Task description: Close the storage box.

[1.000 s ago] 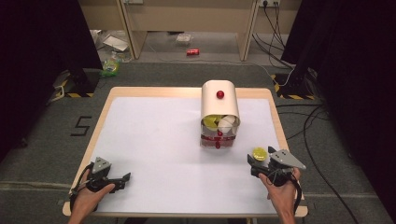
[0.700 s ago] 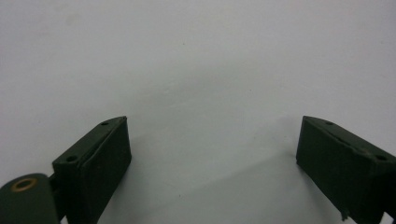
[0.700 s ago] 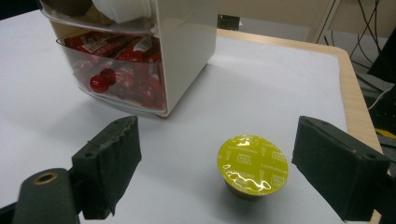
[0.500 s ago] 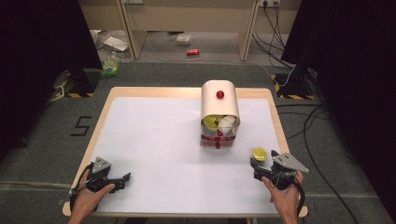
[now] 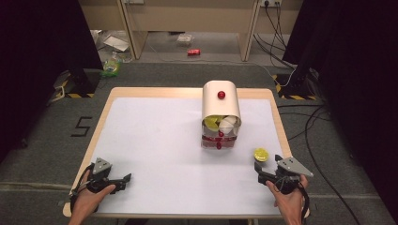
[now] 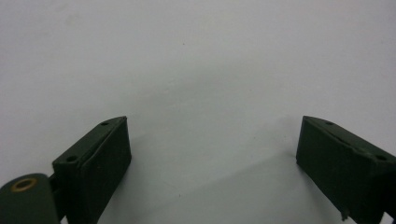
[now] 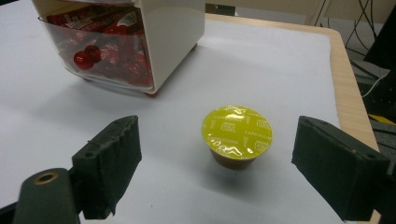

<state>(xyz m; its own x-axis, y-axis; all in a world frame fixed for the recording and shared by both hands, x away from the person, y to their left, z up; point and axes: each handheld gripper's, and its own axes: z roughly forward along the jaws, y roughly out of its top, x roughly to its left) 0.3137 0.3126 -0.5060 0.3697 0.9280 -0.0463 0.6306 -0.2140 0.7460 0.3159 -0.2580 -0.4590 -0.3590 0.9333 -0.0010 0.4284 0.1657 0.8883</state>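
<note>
A yellow-lidded coffee capsule [image 5: 261,154] [image 7: 236,135] stands upright on the white table top [image 5: 159,140], near the right edge. My right gripper [image 5: 266,164] [image 7: 219,156] is just behind it, open, with a jaw on each side of the capsule and touching nothing. A white storage box [image 5: 220,110] with a red knob stands at the middle right. Its upper compartment holds yellow and white capsules, and its clear drawer [image 7: 100,53] holds red items. Near the front left corner my left gripper [image 5: 124,179] [image 6: 212,144] is open over bare table.
The wooden table edge [image 7: 350,88] runs close to the right of the capsule. Cables [image 5: 319,126] lie on the floor on the right. Litter and a red can [image 5: 193,52] lie on the floor beyond the table.
My right gripper has drawn back a little toward the front edge, away from the capsule, which stays put. The left gripper has not moved.
</note>
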